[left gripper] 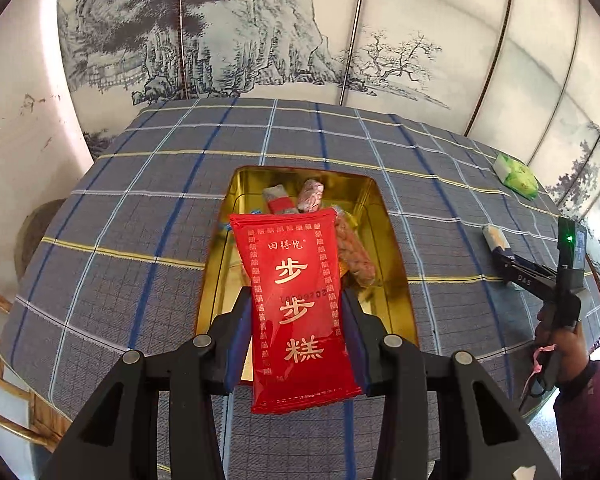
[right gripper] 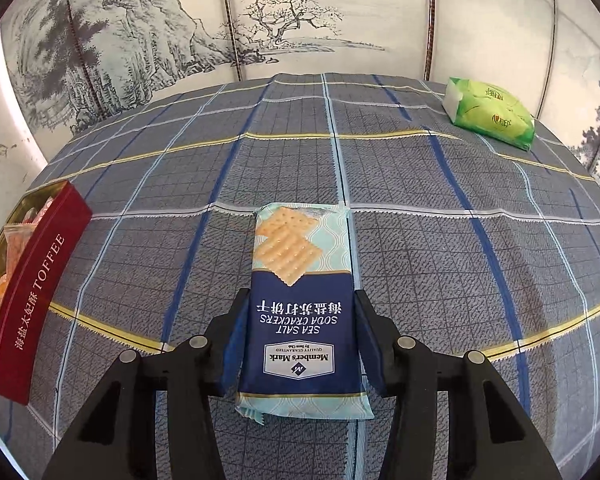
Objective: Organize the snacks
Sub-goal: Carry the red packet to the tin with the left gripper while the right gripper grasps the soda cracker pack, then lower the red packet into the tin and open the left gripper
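My left gripper (left gripper: 296, 312) is shut on a red snack packet (left gripper: 296, 304) with gold characters and holds it above the near end of an open gold tin (left gripper: 384, 224). The tin holds several wrapped snacks (left gripper: 312, 196). My right gripper (right gripper: 298, 312) has its jaws around a blue soda cracker pack (right gripper: 300, 320) that lies on the plaid cloth; the pads touch its sides. The tin shows at the left of the right wrist view, with a red side marked TOFFEE (right gripper: 32, 292). The right gripper with the cracker pack also shows in the left wrist view (left gripper: 496, 240).
A green tissue pack (right gripper: 490, 114) lies at the far right of the round table; it also shows in the left wrist view (left gripper: 516, 176). The blue-grey plaid tablecloth (right gripper: 460, 260) covers the table. A painted screen (right gripper: 300, 20) stands behind. A chair back (left gripper: 4, 364) is at the left.
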